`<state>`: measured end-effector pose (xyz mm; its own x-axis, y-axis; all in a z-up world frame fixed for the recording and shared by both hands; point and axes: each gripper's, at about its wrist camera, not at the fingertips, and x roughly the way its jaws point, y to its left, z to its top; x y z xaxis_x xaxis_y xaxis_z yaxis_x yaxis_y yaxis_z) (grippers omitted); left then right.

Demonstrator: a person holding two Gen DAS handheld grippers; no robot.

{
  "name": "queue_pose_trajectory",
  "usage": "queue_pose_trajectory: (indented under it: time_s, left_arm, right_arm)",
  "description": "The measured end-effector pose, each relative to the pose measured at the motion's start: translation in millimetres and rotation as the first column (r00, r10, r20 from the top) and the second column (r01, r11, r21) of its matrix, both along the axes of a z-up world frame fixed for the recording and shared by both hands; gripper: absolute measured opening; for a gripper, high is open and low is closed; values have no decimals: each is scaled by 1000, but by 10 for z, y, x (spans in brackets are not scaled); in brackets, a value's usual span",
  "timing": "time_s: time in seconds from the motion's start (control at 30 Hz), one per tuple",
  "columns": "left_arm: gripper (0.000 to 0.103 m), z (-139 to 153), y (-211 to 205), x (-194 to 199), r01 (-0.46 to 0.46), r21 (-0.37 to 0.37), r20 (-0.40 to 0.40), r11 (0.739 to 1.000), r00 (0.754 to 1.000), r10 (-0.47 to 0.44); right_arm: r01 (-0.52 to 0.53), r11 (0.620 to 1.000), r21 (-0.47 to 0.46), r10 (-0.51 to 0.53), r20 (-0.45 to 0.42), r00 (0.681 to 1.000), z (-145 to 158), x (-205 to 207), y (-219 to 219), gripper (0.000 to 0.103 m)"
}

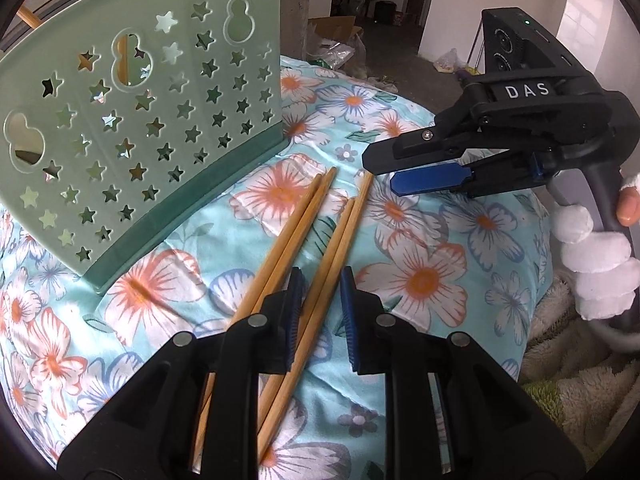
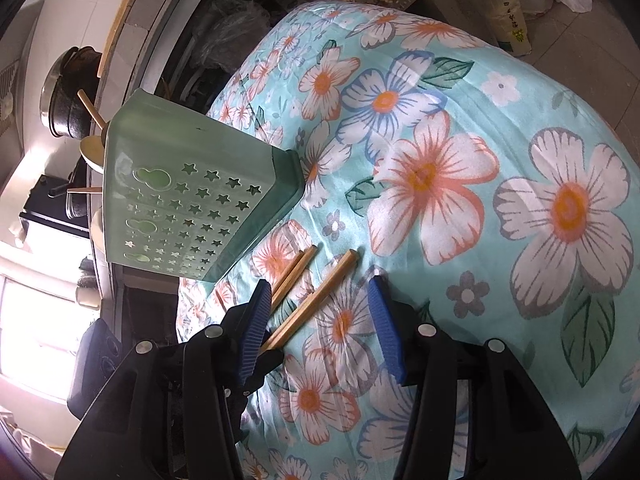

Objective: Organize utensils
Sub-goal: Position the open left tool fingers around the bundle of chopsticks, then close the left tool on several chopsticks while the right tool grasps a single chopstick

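Two pairs of wooden chopsticks lie on a floral cloth. In the left wrist view my left gripper hangs low over them, its blue pads narrowly apart on either side of the right pair without pressing it. The left pair runs under its left finger. A green star-cut utensil holder stands just behind. My right gripper hovers open and empty near the chopsticks' far ends. In the right wrist view the right gripper stands open above the chopsticks, beside the holder.
A wooden spoon and stick handles poke out of the holder. A hand in a fluffy white sleeve grips the right gripper's handle. A dark pot sits on a counter behind. Bags and boxes litter the floor beyond the cloth.
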<state>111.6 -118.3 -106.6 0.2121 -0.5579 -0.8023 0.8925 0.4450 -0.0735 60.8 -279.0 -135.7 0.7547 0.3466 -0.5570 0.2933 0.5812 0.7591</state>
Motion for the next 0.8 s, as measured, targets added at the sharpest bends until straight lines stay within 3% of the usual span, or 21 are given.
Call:
queue_pose_trajectory:
  time_s: [0.33,0.8]
  left_arm:
    - [18,122,-18,106,-7,-63,-53,998,999,4]
    - [19,-34,-134,79,5,22,-34,1000,999,-4]
  right_arm:
    - [2,1000,1,-2,-3,1000,1,29,-3,49]
    - [2,1000,-10,-2,-4,1000,9,48,12,49]
